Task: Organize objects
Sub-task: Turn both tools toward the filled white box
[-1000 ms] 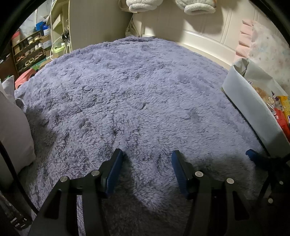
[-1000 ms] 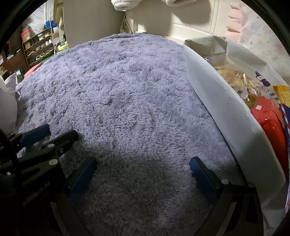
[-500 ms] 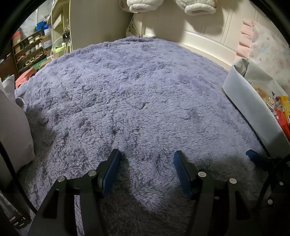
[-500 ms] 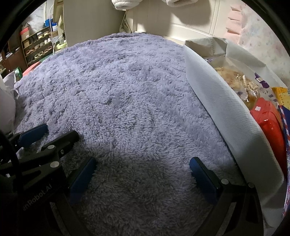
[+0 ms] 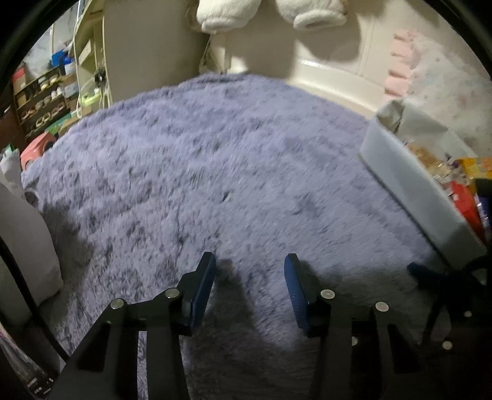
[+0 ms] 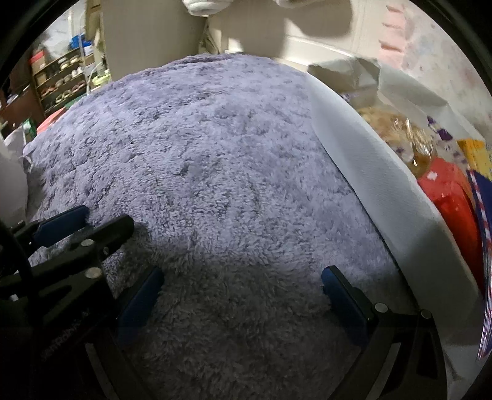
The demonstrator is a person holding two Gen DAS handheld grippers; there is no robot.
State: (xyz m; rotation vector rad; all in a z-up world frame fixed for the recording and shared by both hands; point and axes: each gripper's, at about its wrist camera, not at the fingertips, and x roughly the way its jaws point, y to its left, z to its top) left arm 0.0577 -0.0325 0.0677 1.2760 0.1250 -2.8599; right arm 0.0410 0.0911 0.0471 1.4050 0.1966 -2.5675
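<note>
A white fabric storage bin (image 6: 369,172) stands at the right on a fluffy purple blanket (image 6: 215,169). It holds snack packets: a clear bag of biscuits (image 6: 399,129), a red packet (image 6: 452,197) and a yellow one (image 6: 475,154). The bin also shows in the left wrist view (image 5: 409,187). My left gripper (image 5: 249,264) is open and empty, low over the blanket. My right gripper (image 6: 243,280) is open wide and empty, just left of the bin's wall. The left gripper's fingers (image 6: 61,221) show at the left of the right wrist view.
A white pillow (image 5: 21,240) lies at the left edge. Shelves with shoes (image 5: 46,98) and a beige cabinet (image 5: 147,52) stand behind the blanket. White plush slippers (image 5: 227,12) hang at the top. A pink patterned cloth (image 5: 436,77) is behind the bin.
The left gripper's fingers have closed in somewhat and its view has shifted a little and blurred. The right gripper has hardly moved.
</note>
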